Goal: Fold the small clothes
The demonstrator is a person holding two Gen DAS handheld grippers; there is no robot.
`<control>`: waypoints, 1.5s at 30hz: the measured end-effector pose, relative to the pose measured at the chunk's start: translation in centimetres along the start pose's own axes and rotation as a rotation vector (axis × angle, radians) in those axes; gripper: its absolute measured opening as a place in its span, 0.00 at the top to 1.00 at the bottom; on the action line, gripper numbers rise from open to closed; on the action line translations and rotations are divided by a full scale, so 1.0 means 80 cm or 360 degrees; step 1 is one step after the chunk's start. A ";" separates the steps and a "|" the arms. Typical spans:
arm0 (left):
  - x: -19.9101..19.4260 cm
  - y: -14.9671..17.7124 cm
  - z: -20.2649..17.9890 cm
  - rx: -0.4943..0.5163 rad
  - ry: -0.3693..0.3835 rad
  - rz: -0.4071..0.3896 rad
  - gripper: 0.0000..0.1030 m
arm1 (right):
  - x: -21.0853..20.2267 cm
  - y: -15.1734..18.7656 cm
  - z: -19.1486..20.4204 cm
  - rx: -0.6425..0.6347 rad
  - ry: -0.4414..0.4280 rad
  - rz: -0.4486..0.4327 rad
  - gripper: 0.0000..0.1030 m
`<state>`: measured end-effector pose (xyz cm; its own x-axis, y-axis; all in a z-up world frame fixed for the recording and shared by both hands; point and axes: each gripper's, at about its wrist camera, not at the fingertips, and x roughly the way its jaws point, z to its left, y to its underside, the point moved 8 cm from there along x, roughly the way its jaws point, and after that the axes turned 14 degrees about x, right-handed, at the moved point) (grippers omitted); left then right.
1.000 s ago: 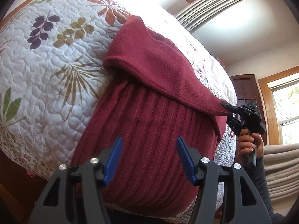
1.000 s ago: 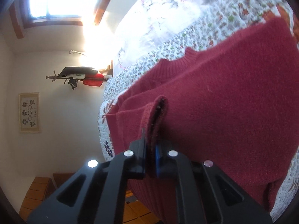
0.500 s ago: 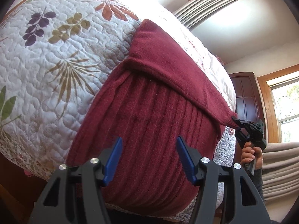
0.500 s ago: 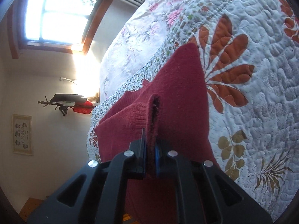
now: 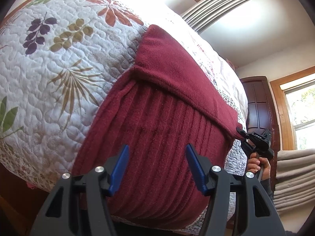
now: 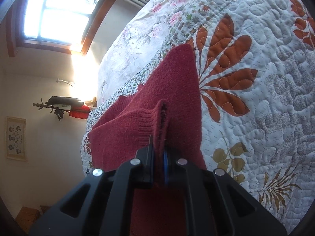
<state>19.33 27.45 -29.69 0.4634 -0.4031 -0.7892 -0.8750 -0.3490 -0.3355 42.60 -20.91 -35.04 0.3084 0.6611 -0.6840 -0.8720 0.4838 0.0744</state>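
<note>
On quilt [image 5: 59,63]: maroon ribbed sweater [image 5: 157,137], sleeve cuff [image 6: 157,122] clamped by right hand-held gripper [image 6: 158,157]; left hand-held gripper [image 5: 157,169] spread apart.

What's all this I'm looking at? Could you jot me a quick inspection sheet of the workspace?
Surface: quilt with leaf prints, on a bed.
Job's things: red sweater lying flat, sleeve folded across it, cuff pinched.
Clutter: nothing seen.
Claws: left claw open above the sweater; right claw shut on the cuff, held by a hand.
Cables: nothing seen.
Surroundings: window, picture, wooden door.
</note>
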 end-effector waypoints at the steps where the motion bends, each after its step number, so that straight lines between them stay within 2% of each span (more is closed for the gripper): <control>1: 0.001 0.000 0.000 -0.0002 0.0000 0.0003 0.42 | -0.009 -0.003 -0.002 -0.0001 0.0035 -0.0046 0.87; 3: 0.003 0.000 0.000 -0.0003 0.0002 0.0007 0.42 | -0.029 -0.009 -0.003 -0.0010 0.0075 -0.0140 0.87; 5: 0.006 -0.001 -0.002 0.0005 0.0004 0.0014 0.42 | -0.047 -0.006 0.010 -0.0064 0.0054 -0.0196 0.90; 8: 0.013 -0.001 -0.007 0.0018 0.0004 0.0031 0.42 | -0.038 0.011 0.034 -0.0181 0.0038 -0.0128 0.90; 12: 0.018 0.003 -0.012 0.0044 -0.0010 0.0041 0.41 | 0.002 0.023 0.013 -0.0154 0.0128 0.0004 0.89; 13: 0.018 0.005 -0.012 0.0042 -0.0020 0.0042 0.40 | 0.010 0.024 0.001 -0.0133 0.0167 0.0024 0.96; 15: 0.012 0.010 -0.006 0.0033 -0.0049 0.0032 0.40 | 0.009 0.024 -0.014 -0.0104 0.0163 0.0018 1.00; 17: -0.001 0.017 0.006 0.0016 -0.0093 0.0006 0.37 | -0.009 0.029 -0.014 -0.0119 0.0135 -0.0016 0.94; 19: -0.014 0.029 0.024 -0.0008 -0.0143 -0.0008 0.35 | -0.031 0.039 -0.011 -0.0186 0.0122 -0.0028 0.81; 20: -0.020 0.037 0.035 -0.0017 -0.0171 -0.0001 0.34 | -0.043 0.048 -0.012 -0.0214 0.0105 -0.0025 0.79; 22: -0.031 0.058 0.054 -0.0017 -0.0224 0.0018 0.26 | -0.065 0.068 -0.020 -0.0260 0.0079 0.0006 0.72; 25: -0.038 0.094 0.076 0.0035 -0.0241 0.0087 0.23 | -0.090 0.111 -0.050 -0.0322 0.0064 0.0084 0.61; 28: -0.032 0.129 0.094 0.0073 -0.0181 0.0180 0.19 | -0.108 0.159 -0.096 -0.0343 0.0109 0.0136 0.58; 31: -0.012 0.162 0.110 0.0130 -0.0128 0.0274 0.19 | -0.118 0.209 -0.146 -0.0270 0.0138 0.0191 0.57; 37: 0.036 0.199 0.133 0.0306 0.0041 0.0407 0.19 | -0.131 0.303 -0.219 -0.0086 0.0216 0.0169 0.55; 41: 0.057 0.195 0.147 0.0374 0.0147 0.0393 0.19 | -0.140 0.348 -0.238 0.0070 0.0228 0.0127 0.55; 45: 0.076 0.196 0.154 0.0385 0.0269 0.0415 0.23 | -0.147 0.388 -0.234 0.0079 0.0260 0.0096 0.55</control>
<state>6.67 29.95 -46.10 0.2202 -0.5926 -0.7748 -0.9648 -0.0150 -0.2626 4.78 -24.40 -38.26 0.1867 0.5899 -0.7856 -0.8661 0.4762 0.1518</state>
